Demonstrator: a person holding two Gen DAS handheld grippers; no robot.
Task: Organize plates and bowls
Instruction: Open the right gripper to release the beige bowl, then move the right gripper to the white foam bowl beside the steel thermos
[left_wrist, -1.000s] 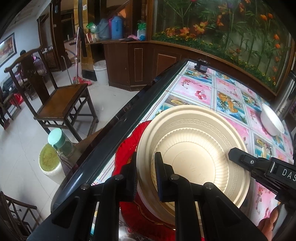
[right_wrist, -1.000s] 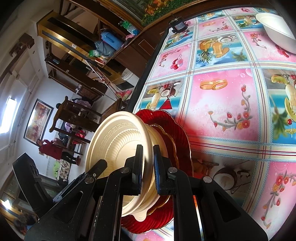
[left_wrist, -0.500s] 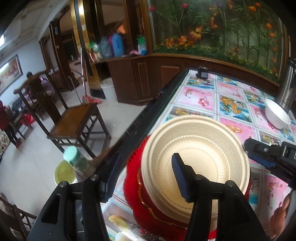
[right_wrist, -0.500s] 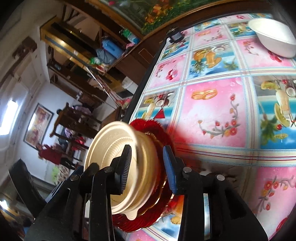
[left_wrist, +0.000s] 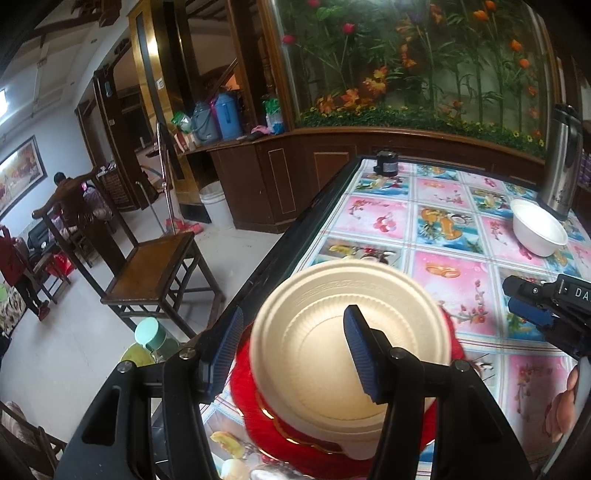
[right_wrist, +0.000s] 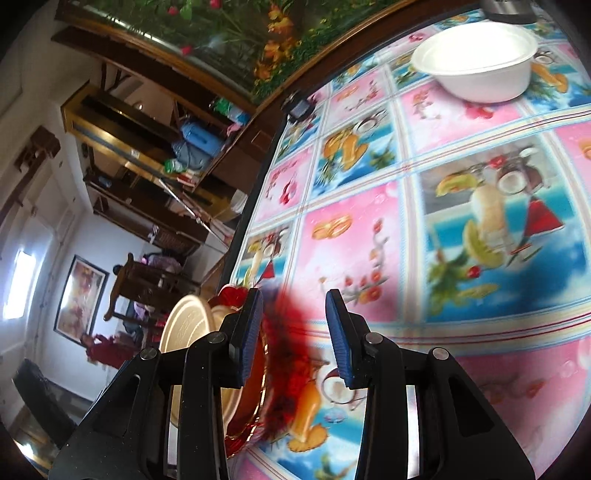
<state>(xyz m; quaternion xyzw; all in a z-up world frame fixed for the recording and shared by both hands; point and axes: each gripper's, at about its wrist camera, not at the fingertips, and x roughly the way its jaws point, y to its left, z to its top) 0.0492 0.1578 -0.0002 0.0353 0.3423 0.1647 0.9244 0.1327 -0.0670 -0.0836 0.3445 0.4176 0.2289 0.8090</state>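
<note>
A cream plate (left_wrist: 351, 354) sits stacked on a red plate (left_wrist: 251, 398) near the table's left edge. My left gripper (left_wrist: 295, 354) hovers open just above the stack, its jaws wide apart and gripping nothing. In the right wrist view the same cream plate (right_wrist: 188, 328) and red plate (right_wrist: 255, 391) lie to the left of my right gripper (right_wrist: 293, 336), which is open over the tablecloth with nothing between its pads. The right gripper (left_wrist: 532, 314) also shows at the right edge of the left wrist view. A white bowl (left_wrist: 539, 230) (right_wrist: 476, 61) stands at the far right of the table.
The table (left_wrist: 443, 206) has a colourful fruit-print cloth and a dark edge (left_wrist: 280, 251) on the left. A steel thermos (left_wrist: 561, 158) stands behind the bowl, a small black object (left_wrist: 386, 162) at the far corner. A wooden chair (left_wrist: 147, 266) and a bottle (left_wrist: 155, 336) are on the floor.
Both grippers were shut on the cream plate's rim a second ago; both have let go and opened. The left one rose and backed off; the right one slid to the right, away from the stack.
</note>
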